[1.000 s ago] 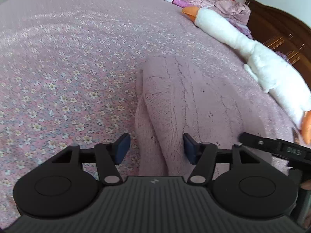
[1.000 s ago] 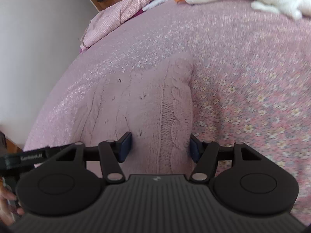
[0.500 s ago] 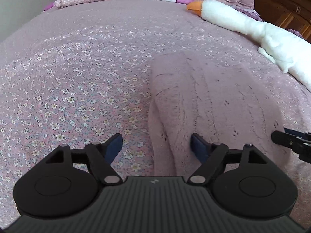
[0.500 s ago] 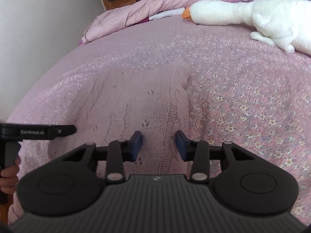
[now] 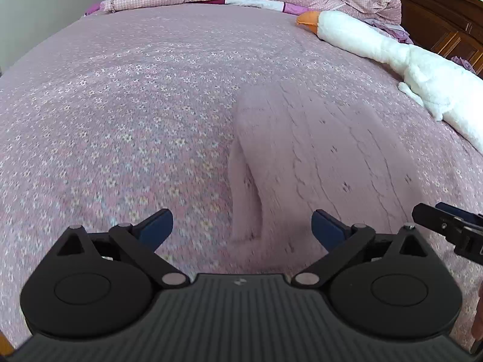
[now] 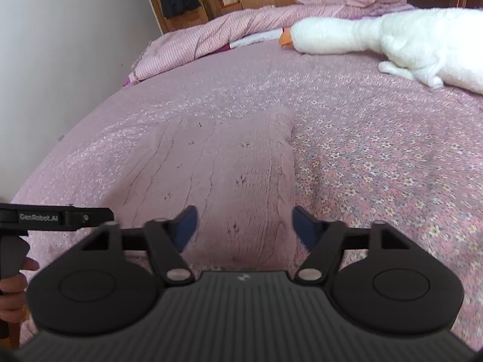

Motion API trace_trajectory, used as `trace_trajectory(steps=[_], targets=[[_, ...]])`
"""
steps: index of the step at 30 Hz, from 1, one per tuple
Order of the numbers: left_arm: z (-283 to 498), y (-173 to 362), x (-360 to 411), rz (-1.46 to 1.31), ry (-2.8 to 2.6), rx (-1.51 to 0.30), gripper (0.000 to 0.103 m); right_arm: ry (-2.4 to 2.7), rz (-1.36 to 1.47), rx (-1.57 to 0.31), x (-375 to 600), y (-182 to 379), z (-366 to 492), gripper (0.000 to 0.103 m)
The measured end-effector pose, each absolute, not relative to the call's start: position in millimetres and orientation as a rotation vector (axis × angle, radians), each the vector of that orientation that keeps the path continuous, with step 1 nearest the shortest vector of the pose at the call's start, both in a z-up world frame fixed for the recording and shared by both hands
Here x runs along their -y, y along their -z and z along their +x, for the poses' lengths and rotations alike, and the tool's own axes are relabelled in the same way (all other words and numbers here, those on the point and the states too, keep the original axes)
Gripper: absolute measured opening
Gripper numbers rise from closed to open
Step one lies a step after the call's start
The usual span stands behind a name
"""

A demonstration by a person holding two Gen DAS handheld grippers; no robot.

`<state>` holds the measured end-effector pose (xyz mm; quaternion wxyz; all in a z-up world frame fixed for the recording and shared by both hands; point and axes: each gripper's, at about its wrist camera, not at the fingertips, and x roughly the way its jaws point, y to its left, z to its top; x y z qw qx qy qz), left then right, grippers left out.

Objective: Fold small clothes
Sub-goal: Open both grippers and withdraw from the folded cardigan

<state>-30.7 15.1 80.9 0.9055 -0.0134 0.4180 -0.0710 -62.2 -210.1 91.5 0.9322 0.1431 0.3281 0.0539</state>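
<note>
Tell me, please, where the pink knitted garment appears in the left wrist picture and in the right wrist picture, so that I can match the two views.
Left wrist view: the pink knitted garment lies right of centre on the floral bedspread, running down toward the open left gripper.
Right wrist view: the garment lies left of centre, ahead of the open right gripper.
Shared landmark: the white goose plush, at the upper right in both.
</note>
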Motion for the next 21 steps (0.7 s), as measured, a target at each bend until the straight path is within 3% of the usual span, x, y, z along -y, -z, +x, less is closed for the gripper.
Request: trace_trajectory(steps=[1,21], targets=[[-34.8,-80.7,-13.5,-0.023,0.144,-0.863,0.102,-0.107,0.287,-0.667,208.7,-91.7,-66.5,0.082],[-59.3,-24.7,20.0,0.057,0.082,-0.950,0.103,-0.054,0.223,-0.758,192.1,-53.1,-86.6,0.082]])
